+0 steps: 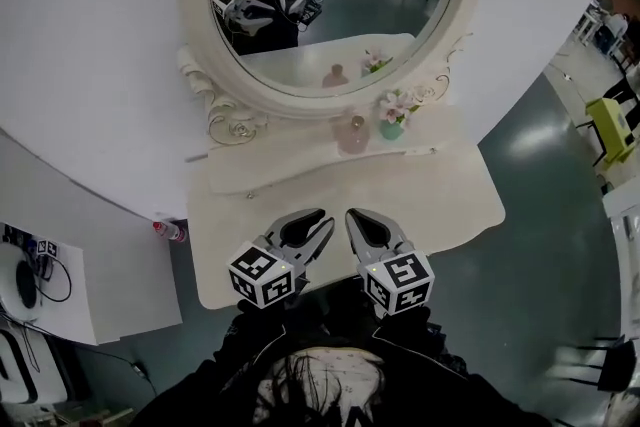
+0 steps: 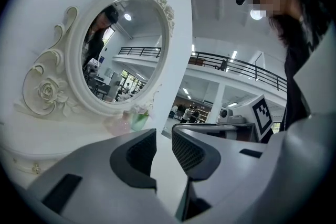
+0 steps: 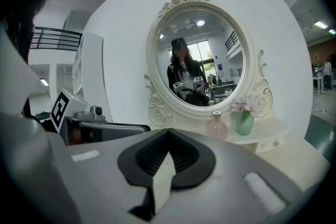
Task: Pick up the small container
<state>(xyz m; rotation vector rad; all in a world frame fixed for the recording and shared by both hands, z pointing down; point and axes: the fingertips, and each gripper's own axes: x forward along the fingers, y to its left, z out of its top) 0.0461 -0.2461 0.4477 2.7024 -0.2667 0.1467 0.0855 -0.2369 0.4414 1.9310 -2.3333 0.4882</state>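
Note:
A small pink bottle-shaped container (image 1: pixel 352 133) (image 2: pixel 118 124) (image 3: pixel 216 126) stands on the raised back shelf of the white dressing table (image 1: pixel 450 195), just below the oval mirror (image 1: pixel 330 5). A green vase of flowers (image 1: pixel 392 127) (image 3: pixel 244 122) stands right beside it. My left gripper (image 1: pixel 325 220) (image 2: pixel 164 131) hovers over the table's front part, its jaws drawn close with nothing between them. To its right my right gripper (image 1: pixel 355 215) (image 3: pixel 168 132) is shut and empty. Both point toward the shelf, well short of the container.
The mirror reflects the person and both grippers. A white side desk (image 1: pixel 40 285) with cables sits low at the left, and a small red-capped bottle (image 1: pixel 170 232) lies by the table's left edge. A yellow-green chair (image 1: pixel 612 125) stands on the grey floor at the right.

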